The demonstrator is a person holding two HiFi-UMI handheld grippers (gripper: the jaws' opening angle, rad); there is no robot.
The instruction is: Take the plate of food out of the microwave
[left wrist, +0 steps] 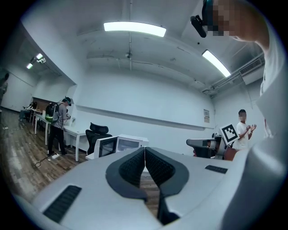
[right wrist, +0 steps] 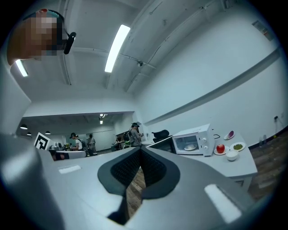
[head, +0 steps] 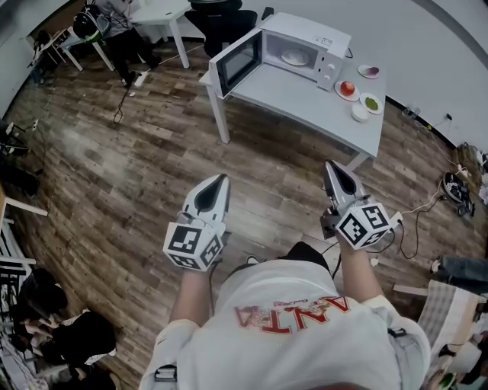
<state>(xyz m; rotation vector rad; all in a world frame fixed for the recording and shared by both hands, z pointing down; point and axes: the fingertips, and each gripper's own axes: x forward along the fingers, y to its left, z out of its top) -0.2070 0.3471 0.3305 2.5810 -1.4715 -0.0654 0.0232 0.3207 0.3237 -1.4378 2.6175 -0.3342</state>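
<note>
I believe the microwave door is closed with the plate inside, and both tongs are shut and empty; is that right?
Not quite: the head view shows the microwave door standing open. The rest holds: the plate sits inside the microwave, and the left tongs and right tongs are shut and empty.

We stand on a wood-plank floor (head: 99, 175) between white walls (left wrist: 148, 103), lit by long ceiling light strips (left wrist: 135, 28). Ahead we see a grey table (head: 297, 103) close to the wall. Further off are a white desk (head: 160, 14) and a black office chair (head: 217, 15) beside it.
</note>
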